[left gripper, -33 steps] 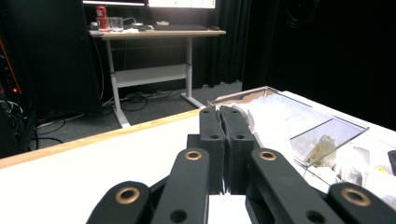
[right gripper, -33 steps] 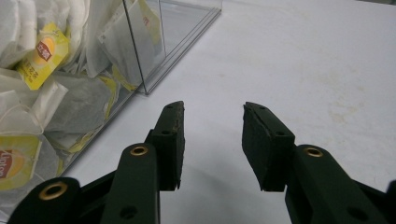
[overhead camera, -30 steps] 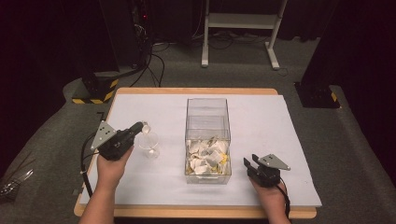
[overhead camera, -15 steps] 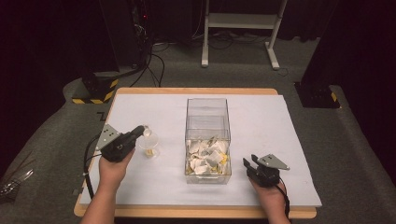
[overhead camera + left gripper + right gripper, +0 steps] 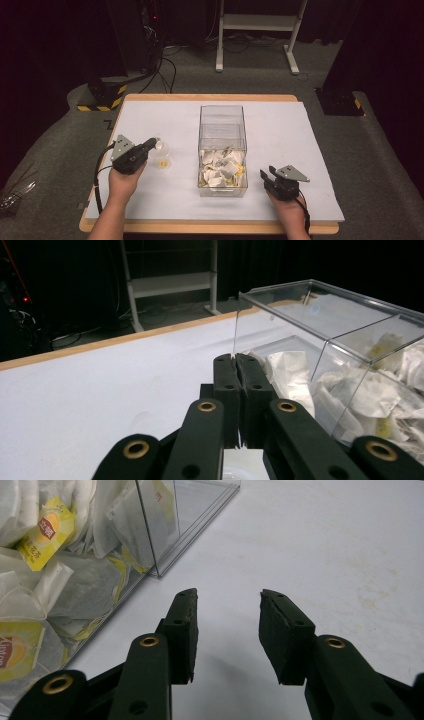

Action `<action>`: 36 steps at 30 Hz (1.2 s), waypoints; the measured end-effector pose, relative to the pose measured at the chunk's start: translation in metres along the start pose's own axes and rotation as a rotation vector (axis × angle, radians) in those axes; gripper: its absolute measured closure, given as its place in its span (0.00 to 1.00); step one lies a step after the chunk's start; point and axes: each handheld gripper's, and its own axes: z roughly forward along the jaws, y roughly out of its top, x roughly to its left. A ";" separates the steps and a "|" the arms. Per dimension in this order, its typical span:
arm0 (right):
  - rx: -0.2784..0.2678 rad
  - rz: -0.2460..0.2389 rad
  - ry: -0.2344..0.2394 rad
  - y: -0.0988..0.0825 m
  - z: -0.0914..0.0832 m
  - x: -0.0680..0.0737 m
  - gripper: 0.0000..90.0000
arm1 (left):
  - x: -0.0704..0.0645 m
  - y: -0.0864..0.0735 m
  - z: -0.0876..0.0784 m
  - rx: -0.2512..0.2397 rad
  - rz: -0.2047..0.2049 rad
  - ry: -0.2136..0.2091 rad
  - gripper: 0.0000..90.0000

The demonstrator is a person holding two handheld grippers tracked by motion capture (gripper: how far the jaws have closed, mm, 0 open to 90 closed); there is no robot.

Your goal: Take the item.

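The left tool (image 5: pixel 151 145), jaws pinched seemingly on a tea-bag string, is hanging over a small clear glass cup (image 5: pixel 161 156) left of the clear plastic box (image 5: pixel 222 120).

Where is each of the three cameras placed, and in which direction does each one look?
High view: fixed above the person's side, looking forward and down on the white-covered table; both forearms and tools enter from below.
Left gripper view: rides on the left tool, facing along its shut jaws toward the clear plastic box of white tea bags.
Right gripper view: rides on the right tool, looking down along its parted jaws at the table, box corner at left.
Shared: all three show the box.
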 end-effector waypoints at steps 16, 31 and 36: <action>-0.001 -0.008 0.001 0.000 0.001 0.001 0.66 | 0.000 -0.010 0.012 0.061 0.034 0.034 0.98; 0.000 -0.011 0.002 0.000 0.000 0.000 0.66 | 0.000 -0.011 0.016 0.067 0.047 0.058 0.89; -0.003 -0.009 0.000 0.000 -0.001 0.000 0.66 | 0.000 -0.010 0.014 0.058 0.047 0.061 0.88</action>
